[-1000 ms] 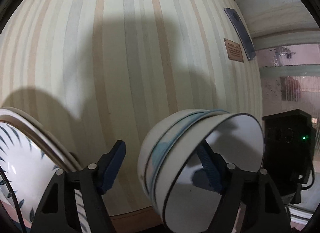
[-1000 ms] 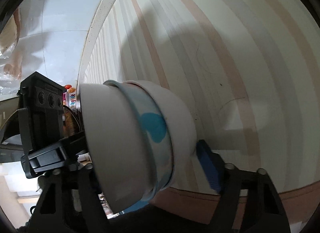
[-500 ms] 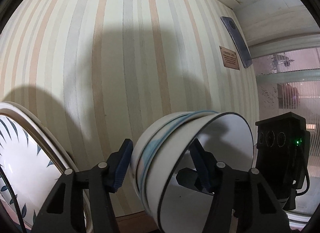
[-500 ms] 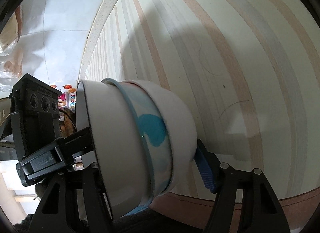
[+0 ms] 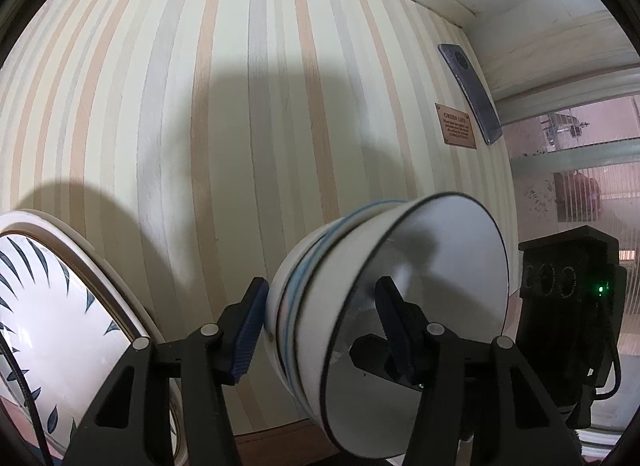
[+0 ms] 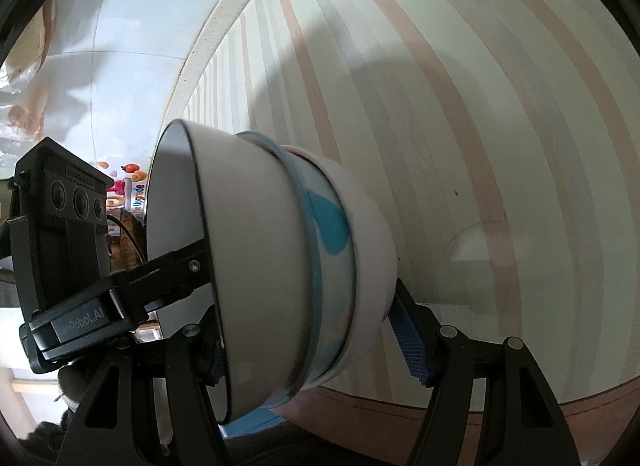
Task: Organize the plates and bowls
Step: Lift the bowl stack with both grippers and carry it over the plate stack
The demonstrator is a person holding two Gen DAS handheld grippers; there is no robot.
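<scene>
A stack of nested bowls (image 5: 400, 306), white with one blue-patterned bowl (image 6: 328, 225) in the middle, lies tipped on its side above the striped tablecloth (image 5: 240, 105). My left gripper (image 5: 322, 298) is closing on the stack's wall: one pad (image 5: 250, 326) touches the outside, the other finger (image 5: 394, 318) sits inside the top bowl. My right gripper (image 6: 308, 326) holds the same stack from the other side. One of its pads (image 6: 408, 338) presses the bottom bowl's base; its other finger is hidden behind the rim. A leaf-patterned plate (image 5: 48, 326) lies at lower left.
A dark phone (image 5: 470, 93) and a small brown plaque (image 5: 456, 125) lie at the cloth's far right. The right gripper's black body (image 5: 568, 306) shows beside the bowls, the left one's body (image 6: 60, 225) in the right wrist view. The table edge (image 6: 520, 414) runs close below.
My left gripper's jaws have narrowed until the outer pad met the stack's wall. The bowls have turned slightly, and the right gripper keeps its hold.
</scene>
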